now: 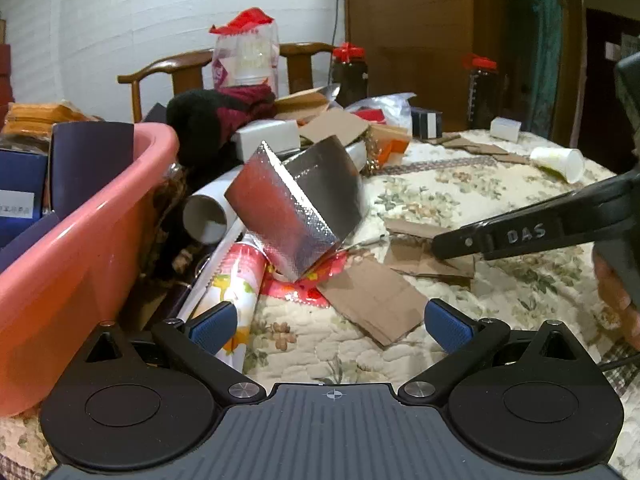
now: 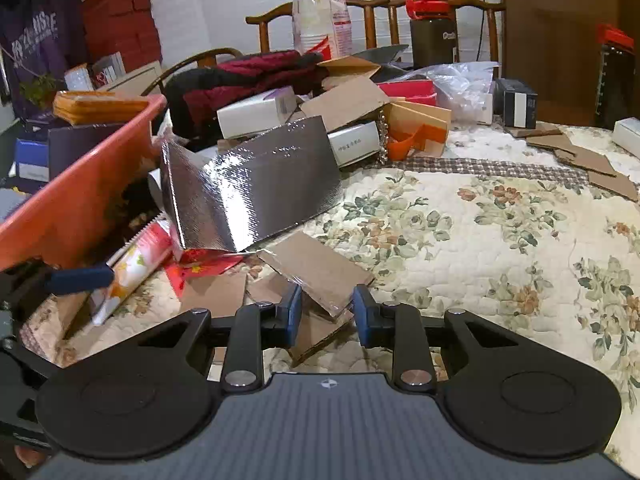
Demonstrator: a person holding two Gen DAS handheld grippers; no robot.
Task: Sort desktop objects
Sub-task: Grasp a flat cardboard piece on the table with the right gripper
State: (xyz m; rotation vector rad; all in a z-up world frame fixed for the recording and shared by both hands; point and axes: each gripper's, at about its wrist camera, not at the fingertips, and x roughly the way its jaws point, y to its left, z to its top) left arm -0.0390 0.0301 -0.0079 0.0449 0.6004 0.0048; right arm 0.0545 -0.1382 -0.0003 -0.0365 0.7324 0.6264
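In the right wrist view my right gripper is shut on the near corner of a brown cardboard piece, which lies tilted on the floral quilt. Beyond it a silver foil bag leans on the clutter beside a pink basin. In the left wrist view my left gripper is open low over the quilt with nothing between its blue pads. The foil bag lies ahead of it, the basin to its left. A finger of the right gripper comes in from the right over cardboard scraps.
A printed paper roll and a white tube lie by the basin. Boxes, dark clothing and more cardboard are piled behind. A paper cup lies on its side at far right. Red-lidded jars and a wooden chair stand at the back.
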